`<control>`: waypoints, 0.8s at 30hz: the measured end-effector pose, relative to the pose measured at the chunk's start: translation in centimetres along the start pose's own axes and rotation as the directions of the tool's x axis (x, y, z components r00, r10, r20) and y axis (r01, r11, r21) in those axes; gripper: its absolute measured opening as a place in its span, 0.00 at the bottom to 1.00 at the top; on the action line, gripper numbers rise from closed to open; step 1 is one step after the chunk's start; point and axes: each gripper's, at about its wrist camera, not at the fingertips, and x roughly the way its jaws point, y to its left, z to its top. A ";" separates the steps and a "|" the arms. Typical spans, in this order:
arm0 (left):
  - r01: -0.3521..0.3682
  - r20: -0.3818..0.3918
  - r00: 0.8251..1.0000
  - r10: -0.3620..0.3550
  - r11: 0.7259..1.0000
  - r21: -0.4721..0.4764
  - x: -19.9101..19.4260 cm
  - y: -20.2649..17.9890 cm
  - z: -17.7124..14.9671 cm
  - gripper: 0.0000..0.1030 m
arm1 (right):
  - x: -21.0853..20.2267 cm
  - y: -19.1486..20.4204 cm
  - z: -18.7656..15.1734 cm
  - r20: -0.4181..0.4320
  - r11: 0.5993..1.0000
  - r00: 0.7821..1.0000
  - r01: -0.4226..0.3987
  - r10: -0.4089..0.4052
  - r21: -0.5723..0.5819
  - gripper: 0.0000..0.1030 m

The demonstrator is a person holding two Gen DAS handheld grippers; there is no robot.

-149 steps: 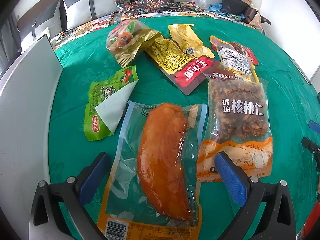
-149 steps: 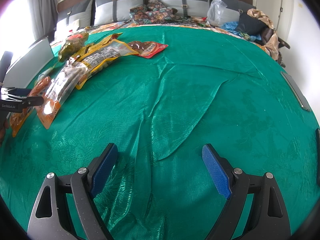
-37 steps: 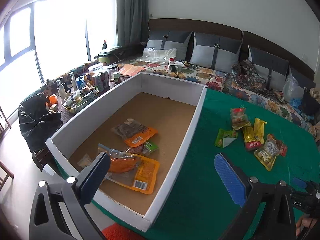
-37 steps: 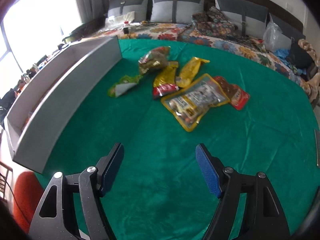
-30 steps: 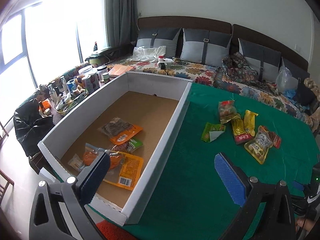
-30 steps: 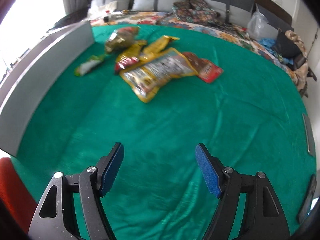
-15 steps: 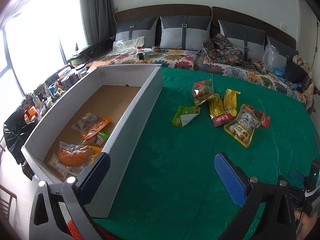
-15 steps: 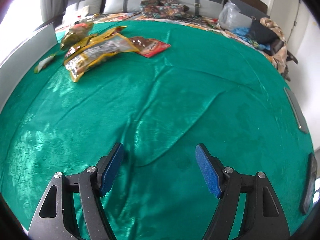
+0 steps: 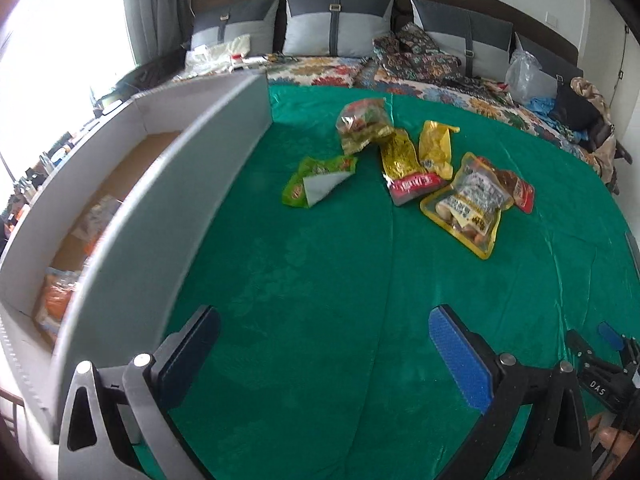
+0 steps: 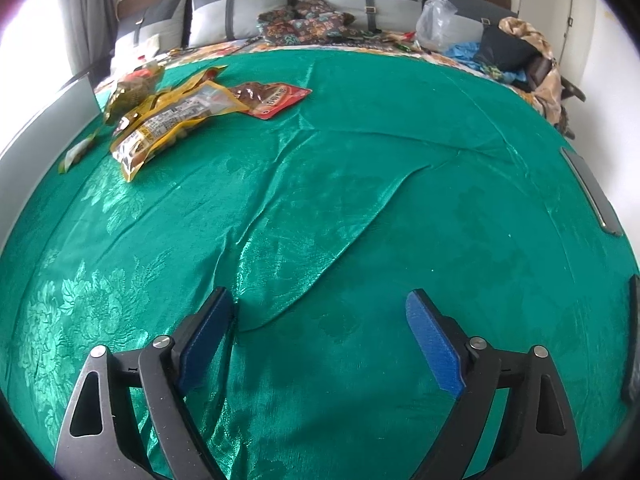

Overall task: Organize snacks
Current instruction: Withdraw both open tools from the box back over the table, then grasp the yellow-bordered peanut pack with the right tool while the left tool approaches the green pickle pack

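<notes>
Several snack packets lie in a cluster on the green cloth (image 9: 320, 280): a green packet (image 9: 316, 180), a clear bag of mixed snacks (image 9: 362, 122), a yellow-and-red packet (image 9: 404, 170), a yellow packet (image 9: 436, 148), a large yellow-edged packet (image 9: 466, 204) and a red packet (image 9: 520, 190). A white cardboard box (image 9: 160, 208) stands at the left and holds orange packets (image 9: 56, 300). My left gripper (image 9: 324, 356) is open and empty, low over the cloth beside the box. My right gripper (image 10: 320, 336) is open and empty over bare cloth; the cluster (image 10: 168, 120) lies far to its left.
Grey pillows (image 9: 336, 20) and a patterned bedspread lie behind the cloth. Bags and clothes (image 10: 504, 52) pile at the back right. A dark strip (image 10: 592, 192) lies on the cloth's right edge. The right gripper's tip shows in the left wrist view (image 9: 608, 364).
My left gripper has swung from above the box back over the green cloth, toward the snack cluster. The orange chicken packet and the walnut packet now lie in the box. My right gripper turned right.
</notes>
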 end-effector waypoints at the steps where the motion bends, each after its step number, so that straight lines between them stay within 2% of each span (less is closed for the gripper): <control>1: 0.021 -0.012 1.000 -0.021 1.000 -0.001 1.8 0.2 -0.3 1.00 | 0.0 0.0 0.0 0.000 1.000 1.000 0.003 -0.003 -0.001 0.89; 4: 0.027 -0.033 0.999 -0.027 1.000 0.009 5.4 0.6 -0.3 1.00 | 0.1 0.0 0.0 -0.001 1.000 1.000 -0.001 0.001 0.006 0.90; 9: 0.028 -0.010 1.000 -0.027 0.995 0.091 7.9 0.7 -0.1 1.00 | 0.6 -0.1 1.2 -0.035 1.000 0.999 -0.022 0.022 0.018 0.90; 12: 0.076 -0.031 0.997 -0.073 0.991 0.110 8.5 0.7 -0.1 1.00 | 2.0 -0.5 4.8 -0.055 0.993 0.996 -0.063 0.068 0.096 0.88; 13: 0.072 -0.027 0.997 -0.070 0.990 0.121 8.6 0.7 -0.1 1.00 | 2.6 -0.4 7.0 -0.047 0.991 0.996 -0.067 0.073 0.112 0.88; 16: 0.074 -0.019 0.997 -0.072 0.990 0.119 8.8 0.6 -0.3 1.00 | 3.8 0.9 12.3 -0.013 0.989 0.994 -0.110 0.112 0.097 0.89; 18: 0.072 -0.018 0.997 -0.070 0.990 0.118 8.8 0.5 -0.4 1.00 | 5.6 2.5 15.3 -0.074 0.969 0.970 -0.223 0.231 0.107 0.89; 19: 0.072 -0.018 0.997 -0.071 0.990 0.117 8.8 0.5 -0.4 1.00 | 6.8 3.3 16.4 -0.130 0.943 0.943 -0.282 0.306 0.176 0.88; 20: 0.072 -0.018 0.997 -0.071 0.990 0.117 8.8 0.4 -0.3 1.00 | 7.6 4.0 16.9 -0.157 0.924 0.927 -0.299 0.340 0.239 0.88; 22: 0.073 -0.018 0.997 -0.071 0.990 0.117 8.8 0.5 -0.3 1.00 | 8.9 6.3 17.3 -0.194 0.909 0.927 -0.245 0.322 0.338 0.88; 24: 0.073 -0.018 0.997 -0.071 0.990 0.117 8.8 0.4 -0.3 1.00 | 9.9 9.3 17.7 -0.208 0.911 0.935 -0.201 0.288 0.360 0.89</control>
